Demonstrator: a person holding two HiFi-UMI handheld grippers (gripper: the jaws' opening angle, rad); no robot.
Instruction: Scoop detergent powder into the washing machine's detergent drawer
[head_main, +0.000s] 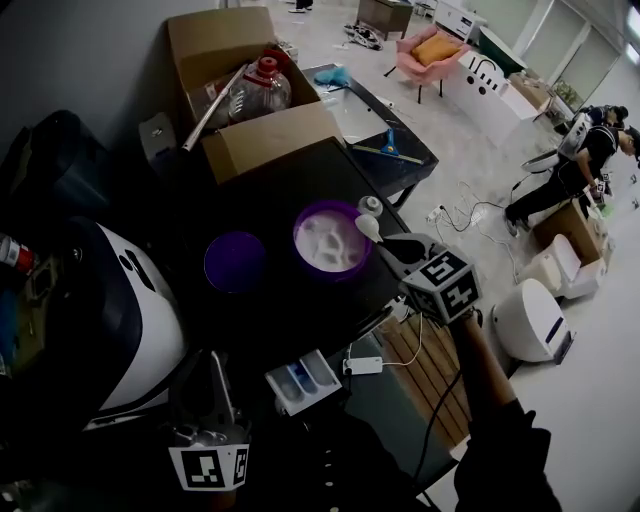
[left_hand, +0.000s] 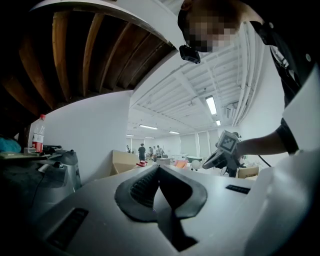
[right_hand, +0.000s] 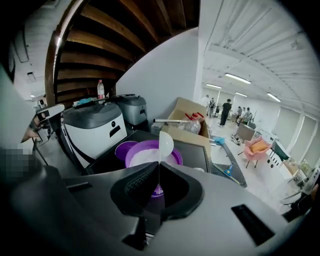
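A purple bowl (head_main: 330, 240) (right_hand: 150, 156) of white detergent powder stands on the dark table top, with its purple lid (head_main: 234, 262) (right_hand: 124, 148) lying beside it on the left. My right gripper (head_main: 392, 243) (right_hand: 159, 176) is shut on the handle of a white spoon (head_main: 367, 228) (right_hand: 165, 142), whose scoop hangs over the bowl's right rim. The white detergent drawer (head_main: 303, 380) is pulled out below the table, beside the white washing machine (head_main: 120, 320). My left gripper (head_main: 215, 385) (left_hand: 159, 176) hangs low next to the drawer, shut and holding nothing.
An open cardboard box (head_main: 250, 90) with a clear plastic jug stands at the table's far end. Behind it is a low dark table (head_main: 400, 165) with a blue squeegee. A white appliance (head_main: 530, 320) sits on the floor at right, where a person (head_main: 570, 170) crouches.
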